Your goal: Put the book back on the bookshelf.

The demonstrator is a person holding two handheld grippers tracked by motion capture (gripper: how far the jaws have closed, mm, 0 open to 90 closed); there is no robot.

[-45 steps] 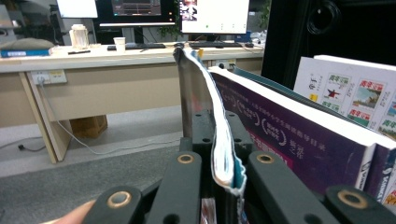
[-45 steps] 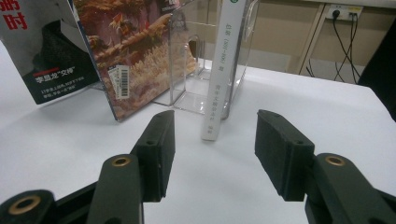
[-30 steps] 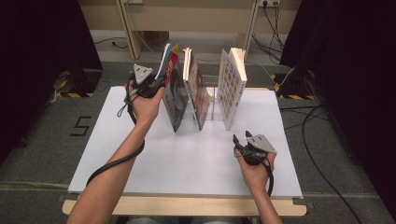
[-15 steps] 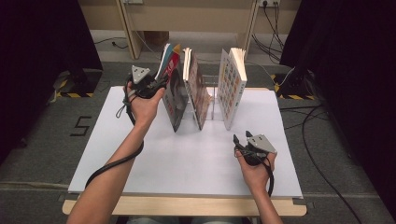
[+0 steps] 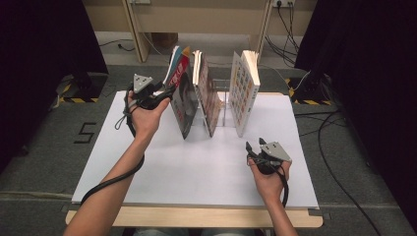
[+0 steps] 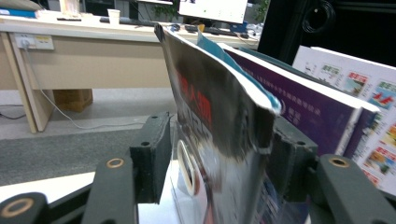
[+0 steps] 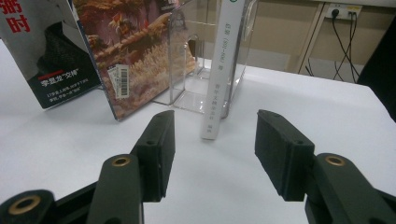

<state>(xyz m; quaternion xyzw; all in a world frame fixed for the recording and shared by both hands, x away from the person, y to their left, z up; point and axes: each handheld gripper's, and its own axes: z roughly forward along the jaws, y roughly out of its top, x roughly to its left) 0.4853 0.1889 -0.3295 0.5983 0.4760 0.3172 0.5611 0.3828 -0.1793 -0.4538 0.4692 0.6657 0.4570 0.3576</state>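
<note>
Forearms reach in from the table's near edge. The left gripper (image 5: 164, 94) is raised at the magazine (image 5: 181, 93), its jaws just opened wide astride the top edge, pads apparently clear of it. The right gripper (image 5: 254, 147) rests low on the white table (image 5: 187, 172), jaws spread, empty. Two books (image 5: 204, 91) stand beside the magazine in a clear rack (image 7: 196, 60).

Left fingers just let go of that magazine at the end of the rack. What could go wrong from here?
1. The magazine leans steeply, its floppy cover bowed. The left gripper has just been opening, and the magazine sits loose between the fingers, so it may slump or slide off the clear rack.
2. Pulling back askew could snag its cover and drag it.
3. A topple might knock the neighbouring book. The right gripper rests open, too far away to catch it.
</note>
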